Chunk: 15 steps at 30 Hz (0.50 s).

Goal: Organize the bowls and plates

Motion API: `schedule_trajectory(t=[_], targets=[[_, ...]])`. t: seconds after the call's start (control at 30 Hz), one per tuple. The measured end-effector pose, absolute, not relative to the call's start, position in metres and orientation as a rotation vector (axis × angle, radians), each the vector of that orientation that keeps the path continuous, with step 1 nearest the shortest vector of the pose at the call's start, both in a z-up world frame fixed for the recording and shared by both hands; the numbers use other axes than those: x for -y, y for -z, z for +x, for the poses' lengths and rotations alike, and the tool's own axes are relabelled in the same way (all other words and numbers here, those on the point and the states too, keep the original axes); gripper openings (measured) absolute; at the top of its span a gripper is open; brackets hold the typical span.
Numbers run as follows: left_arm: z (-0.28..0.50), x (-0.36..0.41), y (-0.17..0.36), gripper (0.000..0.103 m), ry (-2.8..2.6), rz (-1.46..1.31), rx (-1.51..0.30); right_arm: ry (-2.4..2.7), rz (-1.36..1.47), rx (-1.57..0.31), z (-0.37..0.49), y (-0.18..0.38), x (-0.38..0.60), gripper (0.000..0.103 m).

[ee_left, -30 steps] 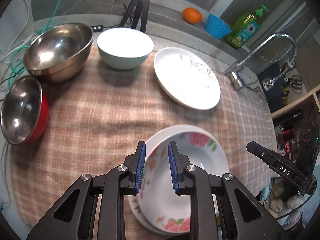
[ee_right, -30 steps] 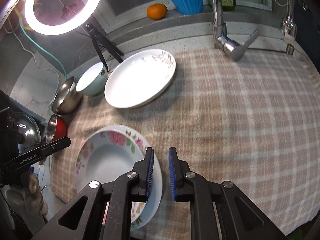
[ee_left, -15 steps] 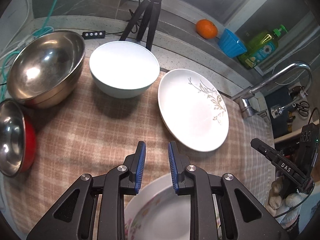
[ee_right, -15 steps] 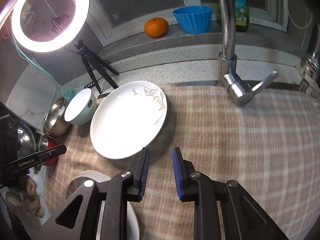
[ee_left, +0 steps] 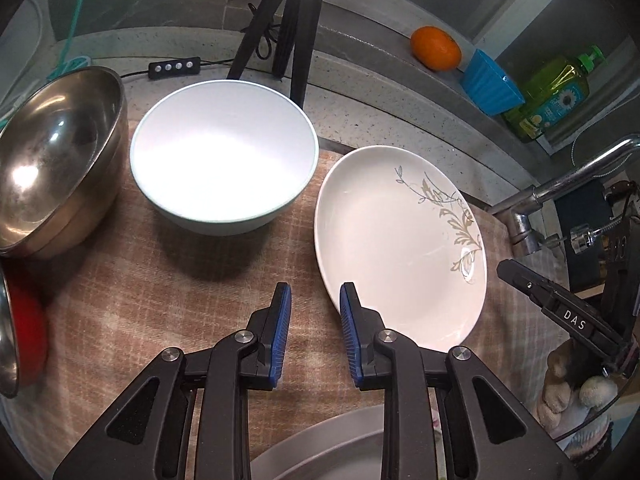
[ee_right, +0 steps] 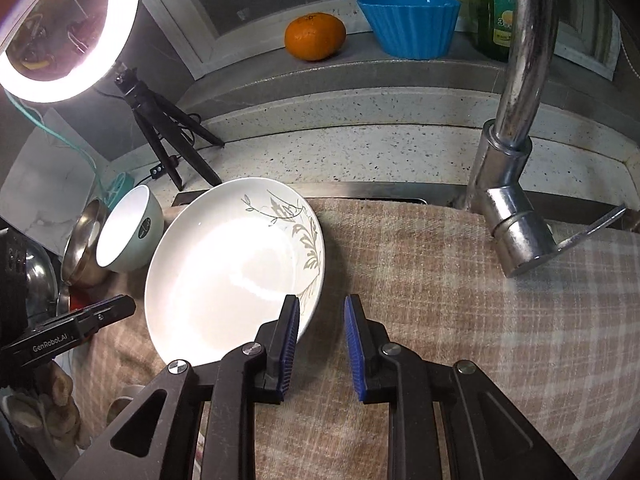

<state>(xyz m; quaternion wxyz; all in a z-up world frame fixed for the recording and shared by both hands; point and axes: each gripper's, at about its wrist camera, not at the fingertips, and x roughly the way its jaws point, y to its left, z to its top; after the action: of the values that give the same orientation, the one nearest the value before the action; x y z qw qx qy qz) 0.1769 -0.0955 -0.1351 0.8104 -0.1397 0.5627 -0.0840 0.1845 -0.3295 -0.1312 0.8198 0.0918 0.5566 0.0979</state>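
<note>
One red bowl [ee_left: 20, 332], half cut off at left edge.

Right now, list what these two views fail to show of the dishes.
- Red bowl: left wrist view, cut by the left edge.
- Steel bowl: right wrist view, mostly behind the pale bowl.
- Bottom plate: left wrist view, covered by the left gripper; pattern unseen.

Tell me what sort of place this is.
Most likely a home kitchen sink counter set up for recording. A tap stands at the back, dish soap sits on the ledge, and a plate and bowl rest on a checked cloth.
</note>
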Motion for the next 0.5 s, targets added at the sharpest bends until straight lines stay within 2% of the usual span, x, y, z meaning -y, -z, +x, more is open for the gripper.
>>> schedule_trajectory(t=[0.5], targets=[[0.195,0.105,0.147,0.023,0.169,-0.254,-1.212,-0.228,0.196,-1.218,0.211,0.156,0.325,0.021]])
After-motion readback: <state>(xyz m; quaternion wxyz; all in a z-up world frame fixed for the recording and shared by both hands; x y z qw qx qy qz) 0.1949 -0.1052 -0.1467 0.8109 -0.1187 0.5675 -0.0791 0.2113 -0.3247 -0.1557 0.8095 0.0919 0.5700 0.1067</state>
